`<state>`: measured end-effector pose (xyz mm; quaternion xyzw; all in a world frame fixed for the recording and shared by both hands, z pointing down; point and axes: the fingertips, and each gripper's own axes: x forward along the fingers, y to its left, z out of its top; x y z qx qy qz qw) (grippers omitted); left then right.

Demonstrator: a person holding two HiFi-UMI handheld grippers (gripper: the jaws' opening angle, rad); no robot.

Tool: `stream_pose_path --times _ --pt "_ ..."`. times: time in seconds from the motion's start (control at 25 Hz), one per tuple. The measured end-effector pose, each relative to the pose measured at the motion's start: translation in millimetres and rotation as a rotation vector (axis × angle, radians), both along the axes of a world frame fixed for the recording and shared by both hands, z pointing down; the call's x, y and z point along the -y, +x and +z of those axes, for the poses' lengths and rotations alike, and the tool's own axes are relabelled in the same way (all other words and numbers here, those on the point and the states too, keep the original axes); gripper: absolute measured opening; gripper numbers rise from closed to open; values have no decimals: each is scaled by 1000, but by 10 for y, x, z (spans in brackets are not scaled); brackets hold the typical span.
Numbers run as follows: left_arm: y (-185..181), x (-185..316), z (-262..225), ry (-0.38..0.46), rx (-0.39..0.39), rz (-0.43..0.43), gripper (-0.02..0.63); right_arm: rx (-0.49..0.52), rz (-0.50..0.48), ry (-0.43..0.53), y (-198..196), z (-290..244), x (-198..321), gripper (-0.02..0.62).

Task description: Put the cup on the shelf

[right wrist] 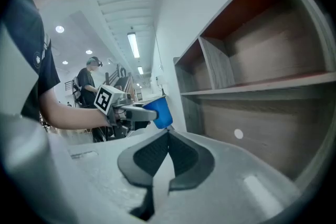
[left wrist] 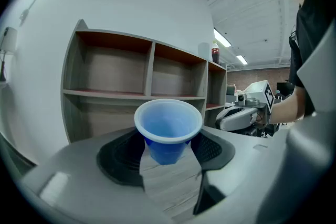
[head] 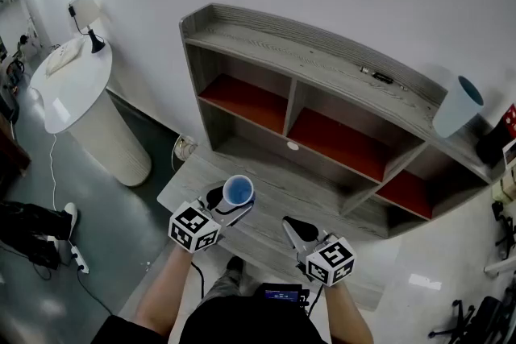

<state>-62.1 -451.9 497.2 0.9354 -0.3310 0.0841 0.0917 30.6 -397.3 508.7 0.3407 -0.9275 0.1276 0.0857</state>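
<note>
A blue plastic cup [head: 239, 191] stands upright between the jaws of my left gripper [head: 228, 204], which is shut on its lower body. In the left gripper view the cup [left wrist: 168, 128] hangs above the grey wooden desk top, in front of the shelf unit [left wrist: 152, 73]. The shelf unit [head: 322, 105] has grey wood walls and red boards, and all its compartments look bare. My right gripper [head: 290, 225] hovers to the right of the cup, shut with nothing in it. In the right gripper view its pads meet at the tips [right wrist: 168, 132], and the held cup [right wrist: 161, 112] shows beyond them.
An upturned pale cup [head: 457, 105] stands on the shelf's top board at the right, with a small dark object [head: 377, 76] near the middle. A round white table [head: 72, 84] with a lamp [head: 87, 16] stands at the left. Cables lie on the floor.
</note>
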Motion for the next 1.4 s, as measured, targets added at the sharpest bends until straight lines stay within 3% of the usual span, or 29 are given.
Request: stream_pose_path --times 0.2,0.48,0.72,1.12,1.4 --pt "-66 436 -301 18 -10 3 282 52 25 21 -61 -211 281 -3" --pt "-146 1028 -587 28 17 18 281 -30 95 64 -140 -325 679 -3" --pt "-132 1450 -787 36 65 42 281 -31 111 62 -245 -342 846 -3" --pt "-25 2039 -891 -30 130 60 281 -38 124 90 -361 -423 1009 -3" --pt "114 2321 -807 -120 162 95 287 -43 151 82 -328 -385 1046 -3"
